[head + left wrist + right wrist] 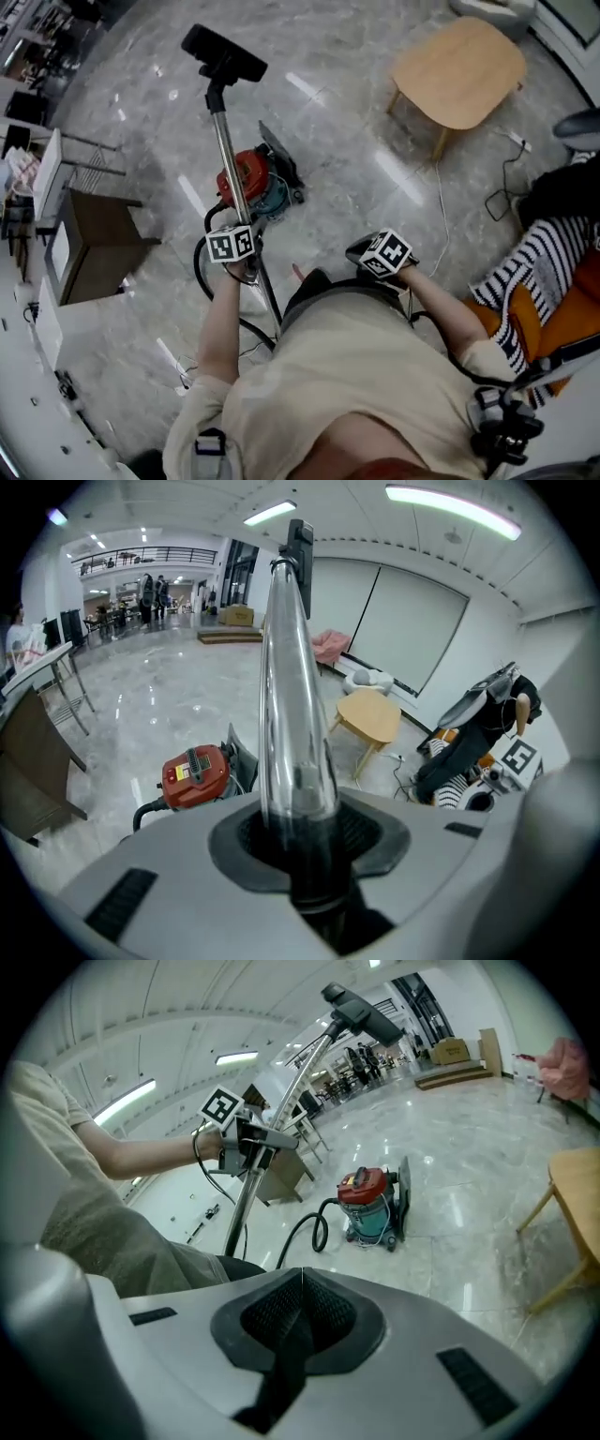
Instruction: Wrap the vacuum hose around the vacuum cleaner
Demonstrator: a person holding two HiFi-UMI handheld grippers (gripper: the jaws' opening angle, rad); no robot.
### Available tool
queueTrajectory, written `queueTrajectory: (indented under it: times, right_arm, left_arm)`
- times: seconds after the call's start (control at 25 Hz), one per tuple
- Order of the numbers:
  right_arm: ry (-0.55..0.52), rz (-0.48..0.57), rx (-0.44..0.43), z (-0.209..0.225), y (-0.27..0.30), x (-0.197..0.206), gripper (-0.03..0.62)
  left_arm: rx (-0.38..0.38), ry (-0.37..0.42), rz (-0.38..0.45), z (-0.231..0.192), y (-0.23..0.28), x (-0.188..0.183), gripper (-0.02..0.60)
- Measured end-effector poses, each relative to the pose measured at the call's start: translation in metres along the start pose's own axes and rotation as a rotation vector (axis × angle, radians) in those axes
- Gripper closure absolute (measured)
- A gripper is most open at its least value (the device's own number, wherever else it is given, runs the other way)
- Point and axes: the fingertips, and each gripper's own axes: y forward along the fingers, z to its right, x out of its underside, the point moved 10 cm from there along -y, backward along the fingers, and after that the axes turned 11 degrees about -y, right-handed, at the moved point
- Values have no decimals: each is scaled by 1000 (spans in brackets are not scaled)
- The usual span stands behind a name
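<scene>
Head view, left gripper: your left gripper (pixel 240 268) is part-closed, clamped on the metal wand (pixel 225 150), which it holds steeply raised.
Head view, right gripper: your right gripper (pixel 373 255) is fully closed on nothing, in front of your body and apart from the wand.
Head view, task thing: the vacuum cleaner (pixel 251 183), with a red lid and teal drum, stands on the marble floor (pixel 347 131) just beyond the wand. The black vacuum hose (pixel 201 272) loops loose below your left gripper and is not wound on the canister.
Head view, count: one floor nozzle (pixel 223 53), one wooden table (pixel 459 61), two grippers.
Left gripper view, grip: the jaws press on the shiny wand (pixel 292 714), which runs straight up to the nozzle (pixel 300 550).
Left gripper view, writing: the label on the canister's (pixel 194 773) red lid is too small to read.
Left gripper view, others: the hose (pixel 150 810) leaves the canister low on the left. The table (pixel 368 716) is to the right.
Right gripper view, grip: the pads meet with nothing between them (pixel 300 1321).
Right gripper view, task thing: the canister (pixel 368 1199) sits on the floor, with the hose (pixel 305 1232) curling from it toward the wand (pixel 281 1119).
Right gripper view, writing: there is only a square marker on your left gripper (pixel 246 1138), and no words can be read.
</scene>
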Motion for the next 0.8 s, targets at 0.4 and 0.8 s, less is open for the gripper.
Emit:
queueTrajectory:
  times: [0.4, 0.8]
  right_arm:
    - [-87, -117, -59, 37, 35, -115, 589]
    - [-144, -173, -100, 78, 87, -170, 589]
  left_arm:
    - [15, -121, 142, -66, 16, -110, 463]
    - [14, -207, 204, -119, 63, -164, 463]
